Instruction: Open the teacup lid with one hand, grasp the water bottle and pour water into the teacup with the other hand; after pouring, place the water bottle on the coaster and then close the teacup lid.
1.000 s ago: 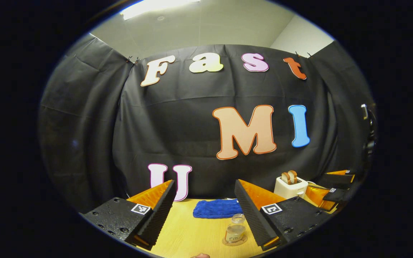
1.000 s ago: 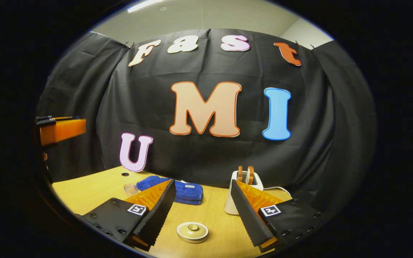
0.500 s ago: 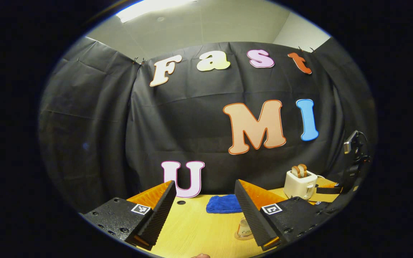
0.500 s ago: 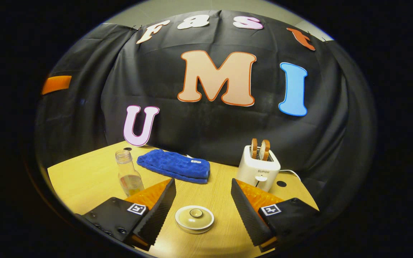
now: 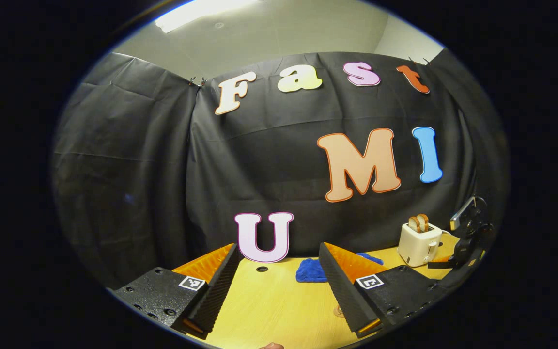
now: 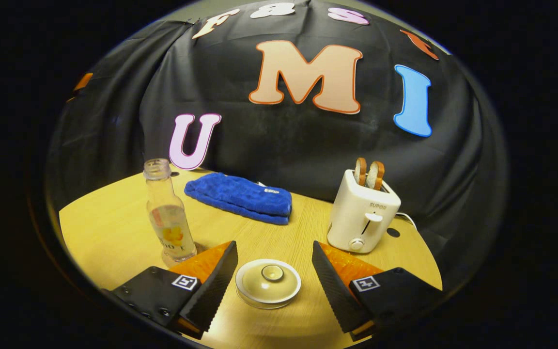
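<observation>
In the right gripper view, a cream teacup (image 6: pixel 268 286) with its lid (image 6: pixel 270 276) on sits on the wooden table (image 6: pixel 109 232), low between the fingers of my open right gripper (image 6: pixel 274 246). Neither finger touches it. A clear uncapped water bottle (image 6: pixel 167 213), partly full, stands upright to the left, just beyond the left finger. Its base and what lies under it are largely hidden by that finger. My left gripper (image 5: pixel 279 247) is open and holds nothing, hanging above the table (image 5: pixel 269 305) and facing the booth wall.
A folded blue towel (image 6: pixel 240 196) lies at the back of the table, with a white toaster (image 6: pixel 364 213) holding two slices at the right. In the left gripper view the towel (image 5: pixel 310 269) and toaster (image 5: pixel 419 237) sit far right, beside the other gripper (image 5: pixel 463 242).
The right gripper has dropped and tipped down toward the teacup, which now looks larger between its fingers. The left gripper has swung left, and the bottle has slipped behind its right finger.
</observation>
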